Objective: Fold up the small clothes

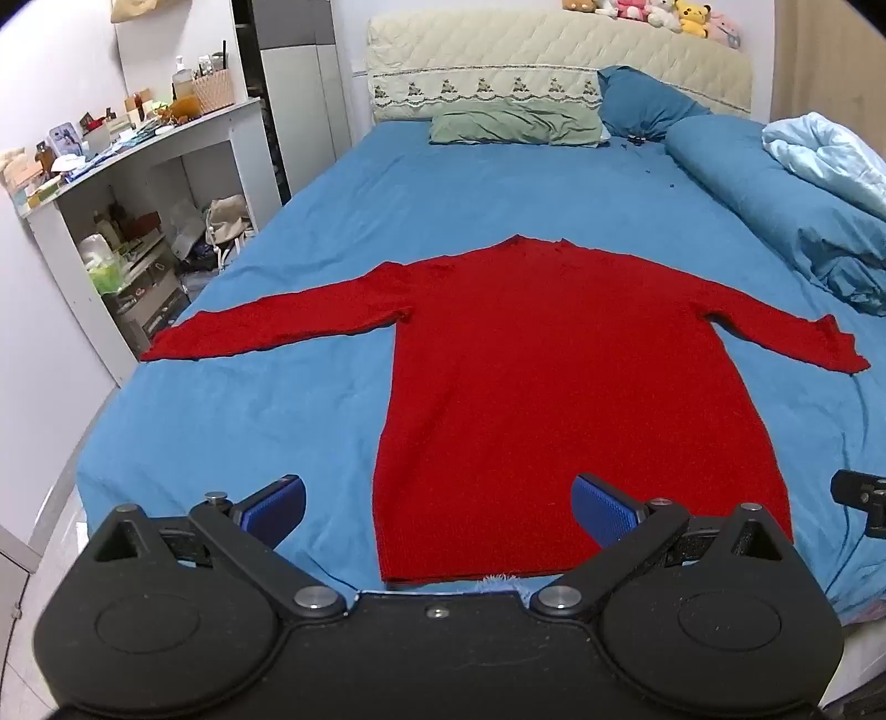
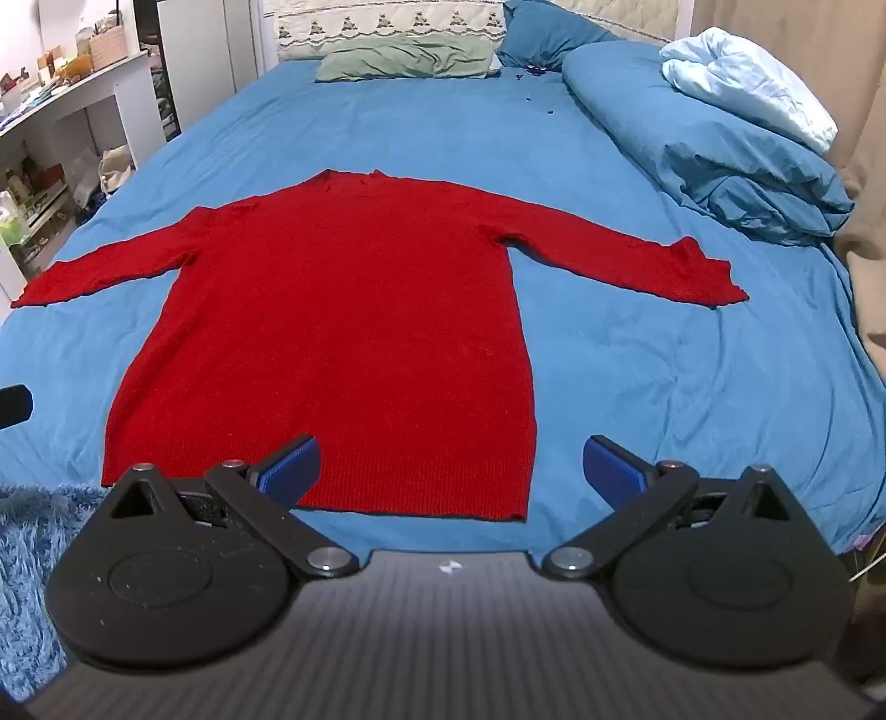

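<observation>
Red sweater (image 1: 554, 387) flat on bed (image 1: 249, 421), sleeves at 9 and 3, both grippers, left (image 1: 440, 507) and right (image 2: 451, 465), jaws apart, empty above hem; risk: pinching the sheet along with knit drags it, folding crooked.

You face a bed (image 1: 332, 221) in blue sheet, its quilted headboard (image 1: 554, 50) topped with plush toys (image 1: 653, 14). Left of you stands a cluttered white shelf (image 1: 166, 138); a rolled duvet (image 2: 720, 138) lies right.
</observation>
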### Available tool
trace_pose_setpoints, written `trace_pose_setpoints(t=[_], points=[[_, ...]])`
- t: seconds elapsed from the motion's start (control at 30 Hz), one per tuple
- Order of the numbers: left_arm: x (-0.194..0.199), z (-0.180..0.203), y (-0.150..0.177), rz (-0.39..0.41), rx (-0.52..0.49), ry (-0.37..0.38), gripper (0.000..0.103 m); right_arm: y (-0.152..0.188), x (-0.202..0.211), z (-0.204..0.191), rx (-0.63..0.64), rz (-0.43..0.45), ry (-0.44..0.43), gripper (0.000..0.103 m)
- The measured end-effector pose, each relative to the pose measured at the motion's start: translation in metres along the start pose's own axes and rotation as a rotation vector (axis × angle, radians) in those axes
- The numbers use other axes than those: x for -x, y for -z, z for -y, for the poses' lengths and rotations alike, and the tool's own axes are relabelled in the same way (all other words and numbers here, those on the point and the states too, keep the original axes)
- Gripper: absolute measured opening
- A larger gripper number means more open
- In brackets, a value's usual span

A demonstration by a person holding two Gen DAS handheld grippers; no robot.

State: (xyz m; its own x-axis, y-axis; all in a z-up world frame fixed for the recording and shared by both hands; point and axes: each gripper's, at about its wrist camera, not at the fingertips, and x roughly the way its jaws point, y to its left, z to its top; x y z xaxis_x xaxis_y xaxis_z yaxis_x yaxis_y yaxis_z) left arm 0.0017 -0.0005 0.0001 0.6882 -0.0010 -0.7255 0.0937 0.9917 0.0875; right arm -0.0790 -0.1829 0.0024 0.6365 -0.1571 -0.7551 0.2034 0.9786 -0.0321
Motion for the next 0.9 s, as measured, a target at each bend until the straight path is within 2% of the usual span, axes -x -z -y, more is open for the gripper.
trace_pose_setpoints(t=[0.3, 0.9], points=[[-0.007, -0.015, 0.011, -0.011, 0.016, 0.003, 0.103, -0.001, 0.000, 0.000, -0.004, -0.004, -0.008, 0.103], [-0.004, -0.004, 0.003, -0.008, 0.022, -0.002, 0.103, 0.000, 0.001, -0.001, -0.006, -0.005, -0.009, 0.103]])
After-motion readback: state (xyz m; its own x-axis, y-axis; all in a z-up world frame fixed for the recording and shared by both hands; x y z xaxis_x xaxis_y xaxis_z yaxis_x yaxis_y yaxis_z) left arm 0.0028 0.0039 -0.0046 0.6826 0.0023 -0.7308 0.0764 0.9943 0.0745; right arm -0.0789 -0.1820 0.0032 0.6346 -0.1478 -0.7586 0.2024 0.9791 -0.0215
